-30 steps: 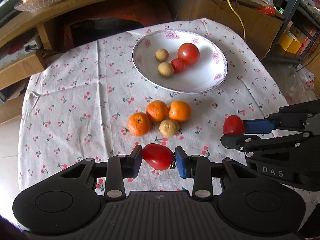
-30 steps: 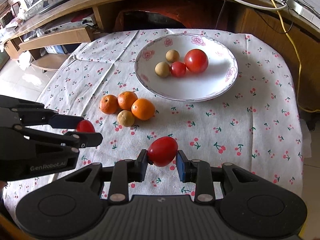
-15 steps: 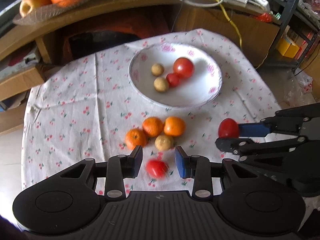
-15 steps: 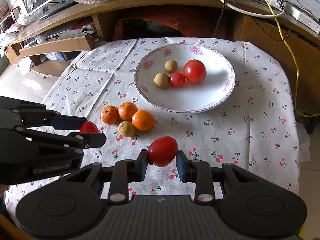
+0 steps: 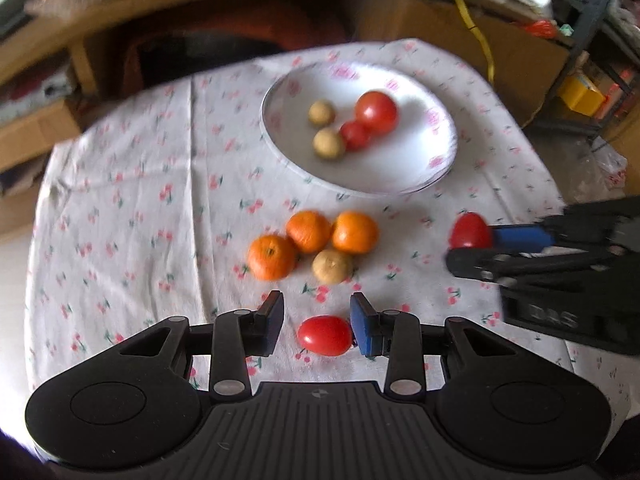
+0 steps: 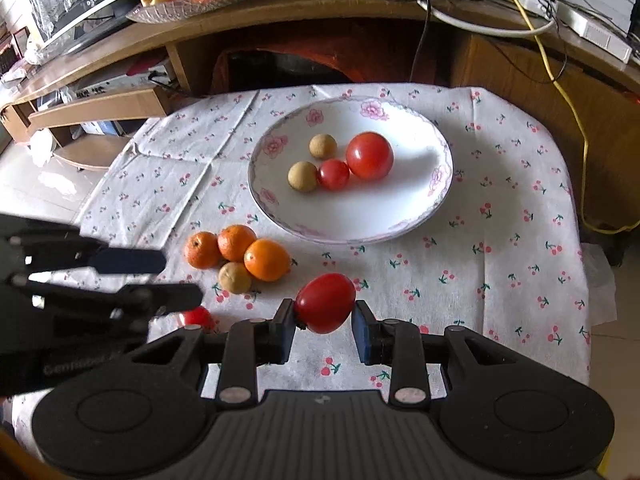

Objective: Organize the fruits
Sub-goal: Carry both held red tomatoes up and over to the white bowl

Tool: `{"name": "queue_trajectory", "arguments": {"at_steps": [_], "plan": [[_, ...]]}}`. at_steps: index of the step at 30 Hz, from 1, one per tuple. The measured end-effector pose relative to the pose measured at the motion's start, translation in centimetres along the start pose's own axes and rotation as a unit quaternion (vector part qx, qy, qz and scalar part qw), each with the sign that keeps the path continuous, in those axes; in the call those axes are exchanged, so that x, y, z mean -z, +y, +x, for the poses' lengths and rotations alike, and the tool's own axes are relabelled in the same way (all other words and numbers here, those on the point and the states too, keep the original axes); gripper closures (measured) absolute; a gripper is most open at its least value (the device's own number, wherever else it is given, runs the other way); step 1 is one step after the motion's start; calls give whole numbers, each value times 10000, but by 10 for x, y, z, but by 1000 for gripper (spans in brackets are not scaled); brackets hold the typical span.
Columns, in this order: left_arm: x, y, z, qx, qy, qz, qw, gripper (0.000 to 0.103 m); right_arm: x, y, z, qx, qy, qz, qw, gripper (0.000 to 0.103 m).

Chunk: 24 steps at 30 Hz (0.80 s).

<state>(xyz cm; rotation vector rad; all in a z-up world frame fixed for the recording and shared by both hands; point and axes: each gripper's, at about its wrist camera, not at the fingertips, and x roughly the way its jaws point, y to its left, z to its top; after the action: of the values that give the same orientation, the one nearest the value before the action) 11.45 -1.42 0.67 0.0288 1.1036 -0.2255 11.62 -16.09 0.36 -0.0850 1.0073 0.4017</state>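
Left gripper [image 5: 316,320] gapes over a loose tomato [image 5: 325,335] near the tablecloth's [image 5: 120,208] front edge, while right gripper [image 6: 324,326] clamps another tomato [image 6: 325,308].

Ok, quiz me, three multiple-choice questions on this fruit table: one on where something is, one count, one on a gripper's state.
1. Where is the tomato nearest the left gripper?
A. on the cloth
B. in the plate
C. on the shelf

2. How many fruits lie in the plate?
A. two
B. four
C. six

3. The right gripper is:
A. open and empty
B. shut on a tomato
C. shut on an orange

Key: 1 A, it lies on the cloth between open jaws. 2 B, two red, two tan. 3 B, its pads clamp a red tomato.
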Motion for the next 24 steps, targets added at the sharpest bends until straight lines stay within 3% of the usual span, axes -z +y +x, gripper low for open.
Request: {"name": "queue_trajectory", "arguments": {"at_steps": [16, 24], "plan": [[11, -11, 21, -118, 341, 253, 9990, 51, 6, 4, 0, -46, 48, -58, 10000, 74], [11, -10, 24, -123, 357, 206, 9991, 54, 7, 7, 2, -55, 78, -109, 9999, 74]]}}
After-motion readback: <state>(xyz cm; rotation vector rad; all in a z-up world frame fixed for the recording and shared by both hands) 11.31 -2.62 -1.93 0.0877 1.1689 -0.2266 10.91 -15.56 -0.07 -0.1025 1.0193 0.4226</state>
